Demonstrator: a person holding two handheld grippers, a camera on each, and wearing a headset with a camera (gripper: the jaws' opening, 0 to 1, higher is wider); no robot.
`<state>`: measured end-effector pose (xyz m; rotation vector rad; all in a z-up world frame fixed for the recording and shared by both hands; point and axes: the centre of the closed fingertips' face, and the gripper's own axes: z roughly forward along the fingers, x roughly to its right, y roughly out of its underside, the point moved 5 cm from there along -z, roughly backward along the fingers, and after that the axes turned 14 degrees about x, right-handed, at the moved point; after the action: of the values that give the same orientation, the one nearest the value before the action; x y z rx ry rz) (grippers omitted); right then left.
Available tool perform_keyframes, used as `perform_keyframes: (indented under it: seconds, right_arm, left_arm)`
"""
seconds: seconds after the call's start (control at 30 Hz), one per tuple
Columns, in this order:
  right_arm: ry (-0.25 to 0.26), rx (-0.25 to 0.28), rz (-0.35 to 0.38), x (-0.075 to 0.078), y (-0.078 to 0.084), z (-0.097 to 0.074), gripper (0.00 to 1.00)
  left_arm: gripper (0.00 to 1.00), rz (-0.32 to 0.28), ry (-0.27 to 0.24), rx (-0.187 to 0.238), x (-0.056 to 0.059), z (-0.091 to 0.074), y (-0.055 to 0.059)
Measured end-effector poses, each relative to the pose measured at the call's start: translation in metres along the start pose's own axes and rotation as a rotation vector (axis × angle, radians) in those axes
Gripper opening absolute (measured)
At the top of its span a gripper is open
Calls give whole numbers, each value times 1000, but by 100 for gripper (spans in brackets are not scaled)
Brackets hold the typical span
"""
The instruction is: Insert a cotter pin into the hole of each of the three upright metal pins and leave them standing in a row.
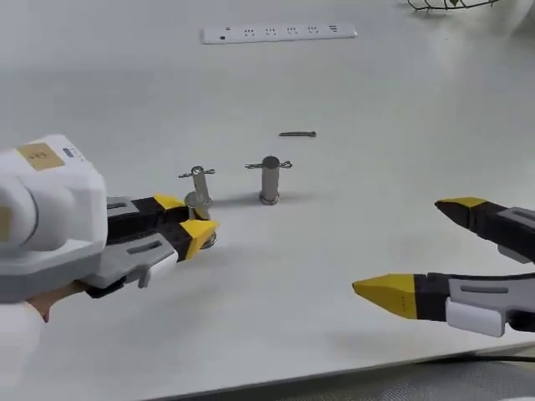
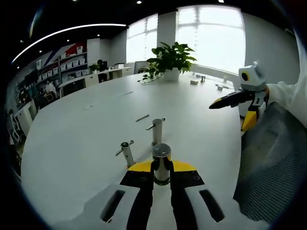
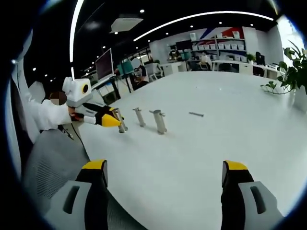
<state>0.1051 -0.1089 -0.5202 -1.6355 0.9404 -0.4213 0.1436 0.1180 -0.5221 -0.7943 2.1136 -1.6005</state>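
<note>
Silver and thin, the loose cotter pin (image 1: 297, 134) lies flat and sideways on the white tabletop (image 1: 376, 100), past two upright metal pins (image 1: 269, 177) already fitted. The yellow-tipped left gripper (image 2: 161, 168) squeezes the third silver pin (image 2: 161, 155) in its jaws; its hole is probably hidden. The right gripper (image 1: 397, 246), wide open and empty, is free to reach.

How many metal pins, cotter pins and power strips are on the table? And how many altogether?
metal pins: 3
cotter pins: 3
power strip: 1
Total: 7
</note>
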Motion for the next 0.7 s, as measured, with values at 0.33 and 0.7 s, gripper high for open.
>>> perform_keyframes:
  seconds: [0.33,0.7]
  right_arm:
    - [-44,-33,8,-6,6,-3,98]
    - [-89,-65,-12,-14,10,-1,98]
  left_arm:
    - [9,-13,7,-13,7,18,7]
    - [9,-42,0,-11,10,27,10]
